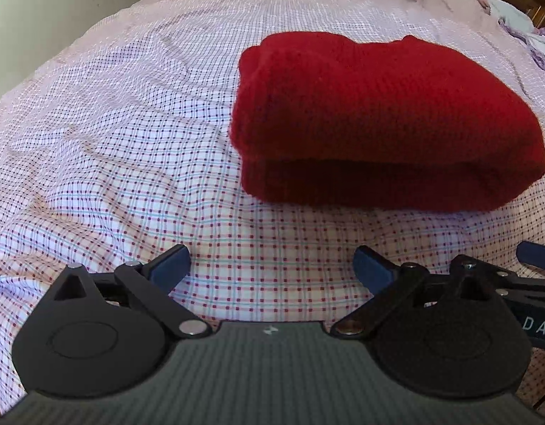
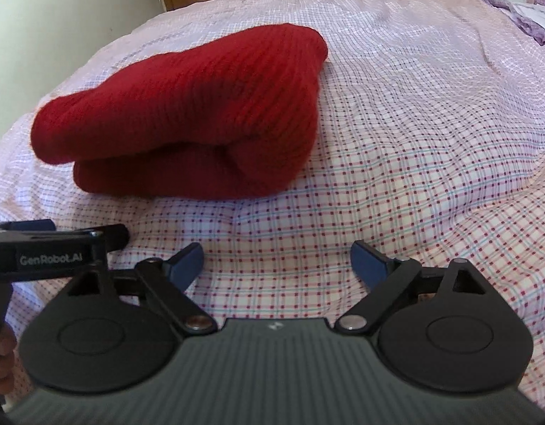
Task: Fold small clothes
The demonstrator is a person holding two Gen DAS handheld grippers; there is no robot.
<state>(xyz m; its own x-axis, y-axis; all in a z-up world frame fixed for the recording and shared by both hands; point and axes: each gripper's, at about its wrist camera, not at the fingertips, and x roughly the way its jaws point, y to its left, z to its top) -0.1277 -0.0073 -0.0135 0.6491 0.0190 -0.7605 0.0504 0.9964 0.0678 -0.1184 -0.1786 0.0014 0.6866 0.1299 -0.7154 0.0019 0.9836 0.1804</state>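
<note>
1. Left wrist view: the left gripper (image 1: 270, 265) is spread wide, with nothing between its blue pads (image 1: 171, 260), and it hangs low over the checked bedsheet (image 1: 113, 141). The red knitted garment (image 1: 378, 120) lies in the right centre of the frame, apart from the pads, and already looks folded into a thick bundle of two layers. I judge that the fold is nearly complete, so a good finish is only to press the top layer flat and to line up the edges, without dragging the wool.

2. Left wrist view, unclear parts: the right side of the bundle is near the frame border, and its far edge is hidden behind its own bulk. Part of the other tool enters at the lower right.

3. Right wrist view: the right gripper (image 2: 276, 264) is also spread and empty. The garment (image 2: 187, 113) is in the upper left, well ahead of the pads.

4. Right wrist view, unclear parts: I cannot tell what kind of garment it is. Purple and white cloths (image 2: 523, 10) at the upper right are cut off.
</note>
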